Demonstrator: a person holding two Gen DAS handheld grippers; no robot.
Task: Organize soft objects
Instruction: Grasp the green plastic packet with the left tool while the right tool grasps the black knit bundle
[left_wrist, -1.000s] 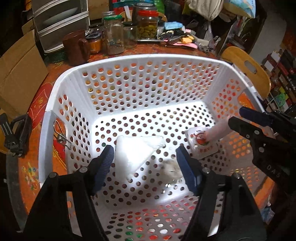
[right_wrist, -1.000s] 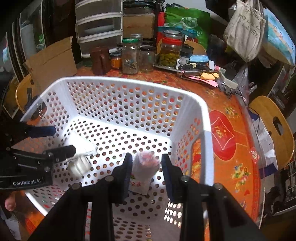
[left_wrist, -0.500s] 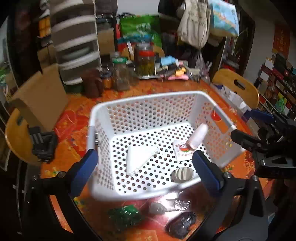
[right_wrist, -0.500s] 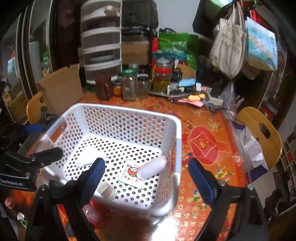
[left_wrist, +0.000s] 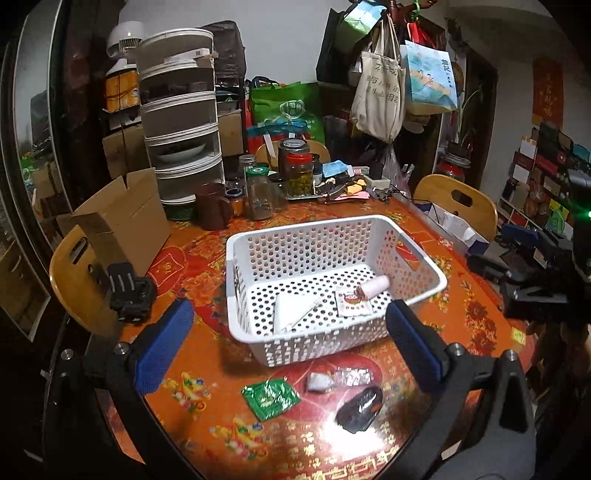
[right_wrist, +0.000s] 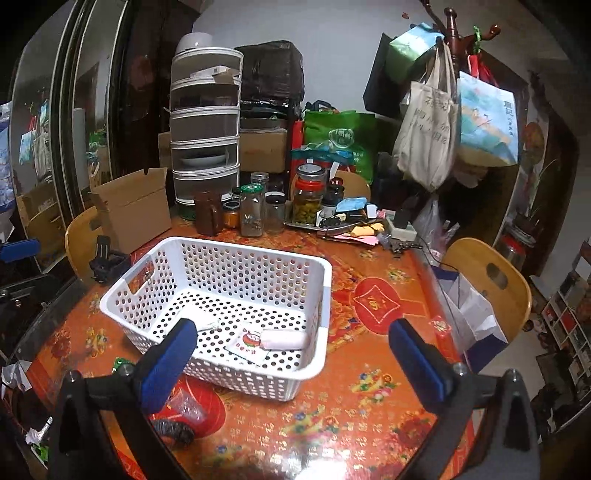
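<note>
A round table (left_wrist: 207, 280) covered in a glossy orange-red floral cloth is carrying everything. A white perforated plastic basket (left_wrist: 424, 291) is sitting near its middle. In front of the basket, a crinkled green foil packet (left_wrist: 270, 398), a small clear plastic wrapper with a white lump (left_wrist: 338, 379) and a dark oval pouch (left_wrist: 360, 409) are lying on the cloth. Behind the basket, a brown mug (left_wrist: 212, 210), glass jars (left_wrist: 260, 192), a metal tray (left_wrist: 314, 196) and an open cardboard box (left_wrist: 125, 221) are standing at the far edge.
</note>
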